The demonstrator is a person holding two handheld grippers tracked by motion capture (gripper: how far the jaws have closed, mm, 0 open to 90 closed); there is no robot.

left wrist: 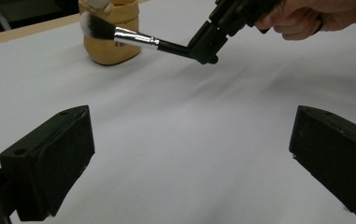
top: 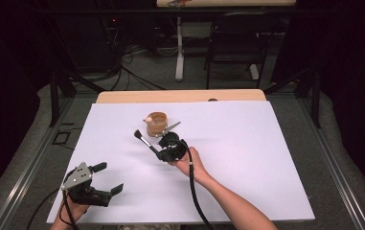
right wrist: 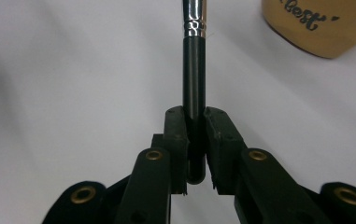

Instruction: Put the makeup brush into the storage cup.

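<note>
Though its bristles run off the top of the right gripper view, the black-handled makeup brush [right wrist: 194, 70] sits pinched in the right gripper [right wrist: 195, 140], beside a tan ceramic cup [top: 157, 123] with hard-to-identify contents. The left gripper [top: 107, 178] rests with jaws spread over the white table sheet [top: 247, 158]; a dark chair [top: 233, 38] stands behind.

Lab — cables [top: 122, 57], dark curtains [top: 7, 72]
</note>
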